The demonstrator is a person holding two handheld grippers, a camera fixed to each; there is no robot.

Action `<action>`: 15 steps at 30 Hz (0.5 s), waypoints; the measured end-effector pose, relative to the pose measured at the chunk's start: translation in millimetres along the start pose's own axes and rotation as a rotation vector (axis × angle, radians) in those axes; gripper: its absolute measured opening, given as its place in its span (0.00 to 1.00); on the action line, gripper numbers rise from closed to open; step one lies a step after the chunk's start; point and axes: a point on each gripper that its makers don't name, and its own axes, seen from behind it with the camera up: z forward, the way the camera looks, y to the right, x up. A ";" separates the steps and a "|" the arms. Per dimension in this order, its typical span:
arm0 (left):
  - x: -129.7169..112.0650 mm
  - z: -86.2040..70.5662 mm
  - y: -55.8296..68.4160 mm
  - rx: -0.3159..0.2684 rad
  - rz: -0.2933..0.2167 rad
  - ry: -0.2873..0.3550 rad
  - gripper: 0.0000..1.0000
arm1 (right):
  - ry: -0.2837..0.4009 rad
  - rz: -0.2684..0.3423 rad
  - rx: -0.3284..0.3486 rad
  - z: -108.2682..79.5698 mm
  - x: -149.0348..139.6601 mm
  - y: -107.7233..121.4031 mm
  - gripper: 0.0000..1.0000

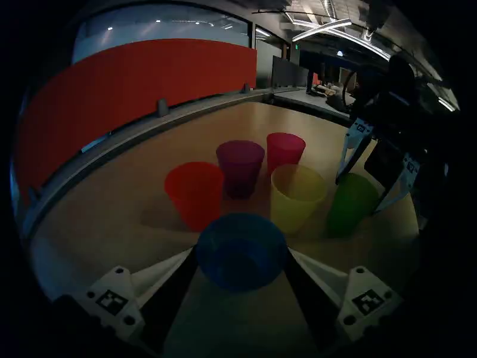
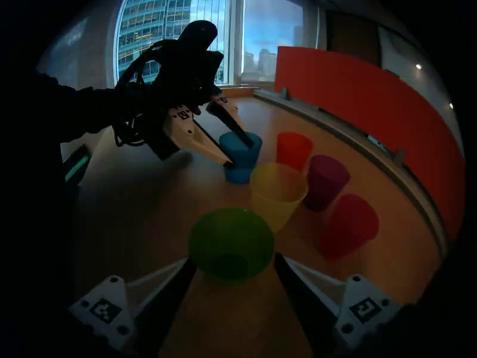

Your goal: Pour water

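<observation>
1. The left gripper has its two fingers closed against opposite sides of the blue cup. In the left gripper view the cup stands upright on the table, at the near end of the group.
2. The right gripper grips the green cup in the same way, one finger pressed on each side. This cup is also upright on the table.
3. In the left gripper view, four more cups stand past the blue cup: the orange cup at near left, the yellow cup at near right, the purple cup and the pink cup farther back.
4. The green cup sits just right of the yellow cup in that view, between the fingers of the right gripper.
5. In the right gripper view, a dark sleeve reaches in from the left to the left gripper at the blue cup, on the far side of the yellow cup.
6. The light is dim, so whether any cup contains water cannot be told.
7. A red panel runs along the far edge of the table. Windows show at the far left of the right gripper view.
</observation>
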 end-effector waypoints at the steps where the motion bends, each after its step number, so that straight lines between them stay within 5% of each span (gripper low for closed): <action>1: 0.0 0.1 0.0 0.000 -0.001 0.000 0.96 | 0.001 0.000 0.000 0.0 0.1 0.2 1.00; 4: 0.0 0.5 0.7 -0.004 -0.005 0.000 0.89 | 0.002 0.000 -0.001 -0.1 0.4 0.6 1.00; 15: -0.2 1.1 1.7 -0.007 -0.006 -0.003 0.87 | 0.009 0.005 -0.004 3.4 1.4 0.2 1.00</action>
